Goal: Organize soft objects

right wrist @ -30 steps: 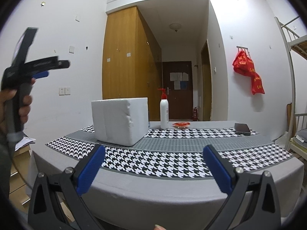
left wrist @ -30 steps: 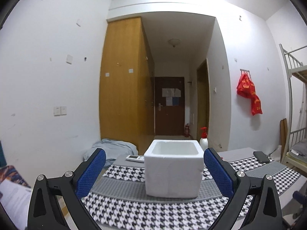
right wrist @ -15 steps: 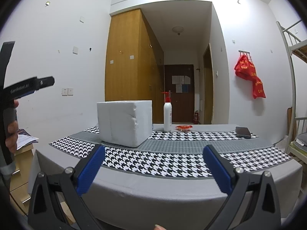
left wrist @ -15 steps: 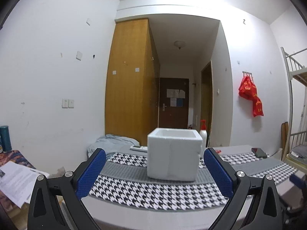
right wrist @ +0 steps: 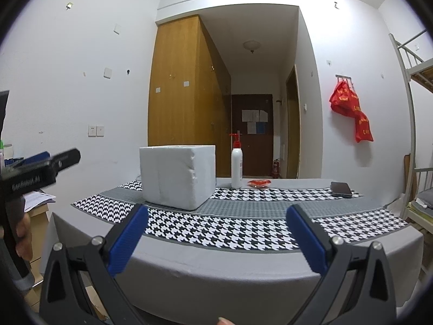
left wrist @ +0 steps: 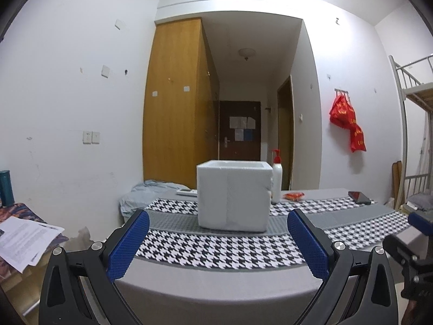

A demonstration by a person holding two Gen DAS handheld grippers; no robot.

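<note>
A white foam box (left wrist: 233,195) stands on the table's houndstooth cloth (left wrist: 216,246); it also shows in the right wrist view (right wrist: 177,176). A small red soft packet (left wrist: 293,195) lies behind it to the right, also seen from the right wrist (right wrist: 259,182). A light blue cloth (left wrist: 147,192) lies heaped at the table's far left. My left gripper (left wrist: 216,243) is open and empty, in front of the table edge, facing the box. My right gripper (right wrist: 216,239) is open and empty, off the table's near edge.
A white pump bottle (right wrist: 236,163) stands right of the box. A dark phone (right wrist: 341,189) lies at the right end, a remote (left wrist: 186,192) behind the box. Papers (left wrist: 24,238) lie on a side desk at left. A bunk bed (right wrist: 416,108) stands at right.
My left gripper has dropped and pulled back from above the table to near its front edge. My right gripper has barely moved.
</note>
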